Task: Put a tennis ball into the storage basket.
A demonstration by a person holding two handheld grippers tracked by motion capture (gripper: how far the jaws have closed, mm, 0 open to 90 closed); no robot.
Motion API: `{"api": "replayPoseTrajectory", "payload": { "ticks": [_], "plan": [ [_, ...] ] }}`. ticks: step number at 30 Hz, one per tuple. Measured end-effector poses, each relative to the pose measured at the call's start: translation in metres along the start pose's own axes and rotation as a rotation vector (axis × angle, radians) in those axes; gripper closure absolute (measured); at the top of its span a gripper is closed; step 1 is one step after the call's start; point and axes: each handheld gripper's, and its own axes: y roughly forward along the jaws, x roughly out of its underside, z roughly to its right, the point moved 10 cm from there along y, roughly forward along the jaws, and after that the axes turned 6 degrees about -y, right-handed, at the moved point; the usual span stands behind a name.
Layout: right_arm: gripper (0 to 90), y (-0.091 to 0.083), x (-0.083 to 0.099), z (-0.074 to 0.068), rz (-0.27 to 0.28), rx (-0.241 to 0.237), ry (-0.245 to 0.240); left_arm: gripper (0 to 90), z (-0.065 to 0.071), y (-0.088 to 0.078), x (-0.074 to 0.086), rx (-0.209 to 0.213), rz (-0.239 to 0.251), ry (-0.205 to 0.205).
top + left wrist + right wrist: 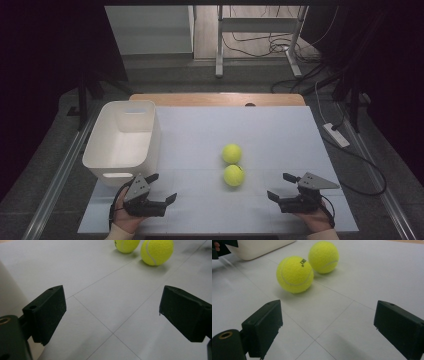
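Two yellow tennis balls sit out in the middle of the white table (200,130), one just behind the other and nearly touching: the near ball (234,175) and the far ball (232,153). Over at the far left stands a white plastic bin (107,145), and from where I stand it looks empty inside. So the job, which I take to be getting the balls into that bin, looks hardly begun; neither ball has been lifted, and both are left to move. The left gripper (164,188) rests low at the near left edge of the table, just in front of the bin, its jaws spread wide with nothing between them but bare tabletop. The right gripper (280,187) lies at the near right, also low and also spread wide and empty, pointing in toward the near ball, which is the closest thing to it. Both hands are down by the near edge, wrists close to the surface, each gripper angled inward toward the middle. I'd guess the right one goes first, since the near ball lies squarely in its line.
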Motion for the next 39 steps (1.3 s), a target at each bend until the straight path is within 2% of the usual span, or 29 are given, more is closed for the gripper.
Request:
{"api": "replayPoseTrajectory", "payload": {
  "ticks": [9, 16, 19, 32, 39],
  "plan": [
    [9.1, 0.002, 0.001, -0.001, -0.009, -0.004, -0.002, 8.2, 0.004, 0.002, -0.002, 0.014, -0.007, -0.002],
    [9.4, 0.004, 0.000, -0.003, -0.008, -0.014, -0.003, 8.2, 0.005, 0.004, -0.002, 0.005, -0.016, -0.004],
    [9.9, 0.004, 0.001, -0.004, -0.010, -0.017, -0.004, 8.3, 0.007, 0.004, -0.005, -0.001, -0.016, 0.010],
    [12.0, 0.003, -0.004, -0.004, 0.019, -0.003, -0.011, 8.4, 0.011, 0.007, -0.010, -0.004, -0.030, 0.005],
    [12.0, 0.004, -0.004, -0.002, 0.016, -0.005, -0.007, 8.4, 0.016, 0.012, -0.012, 0.005, -0.045, 0.010]
  ]
}}
